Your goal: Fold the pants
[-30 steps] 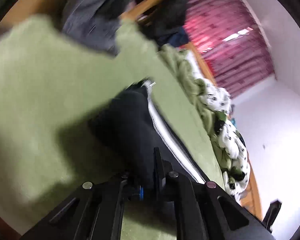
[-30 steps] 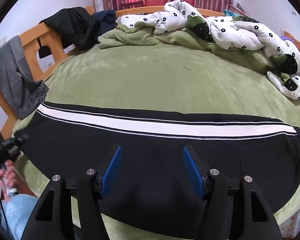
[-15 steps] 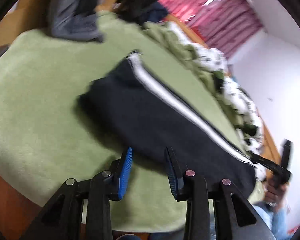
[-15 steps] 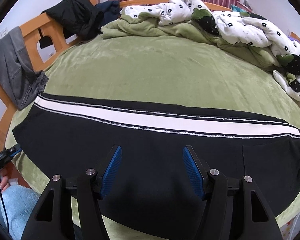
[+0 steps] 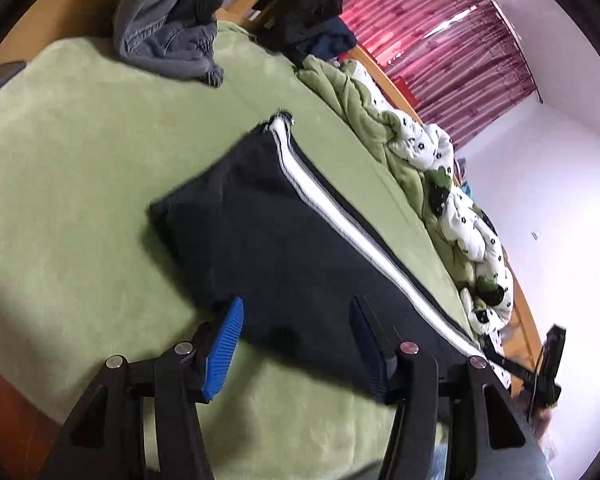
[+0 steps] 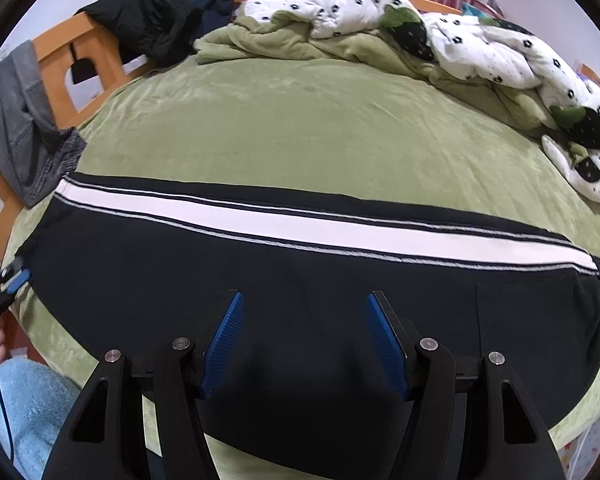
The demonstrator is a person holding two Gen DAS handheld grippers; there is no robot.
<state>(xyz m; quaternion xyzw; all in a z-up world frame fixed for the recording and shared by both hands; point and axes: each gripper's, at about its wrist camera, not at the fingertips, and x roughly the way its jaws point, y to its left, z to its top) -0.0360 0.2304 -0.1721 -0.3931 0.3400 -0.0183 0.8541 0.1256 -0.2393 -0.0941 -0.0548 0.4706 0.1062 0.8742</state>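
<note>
Black pants (image 6: 300,280) with a white side stripe (image 6: 300,224) lie flat and folded lengthwise across the green bed (image 6: 300,120). They also show in the left wrist view (image 5: 292,248), cuff end nearest. My right gripper (image 6: 302,304) is open and empty, hovering over the pants' near edge at the middle. My left gripper (image 5: 296,308) is open and empty, just above the cuff end of the pants. It also shows small at the left edge of the right wrist view (image 6: 14,280).
A rumpled white flowered duvet (image 6: 500,40) and green blanket (image 6: 280,40) lie along the far side. A black jacket (image 6: 140,12) and grey trousers (image 6: 20,120) hang on the wooden bed frame (image 6: 80,56) at left. Red curtains (image 5: 440,28) hang behind.
My left gripper has let go of the pants' cuff end, opened wide and drawn back. The right gripper has stayed open and edged slightly forward over the pants.
</note>
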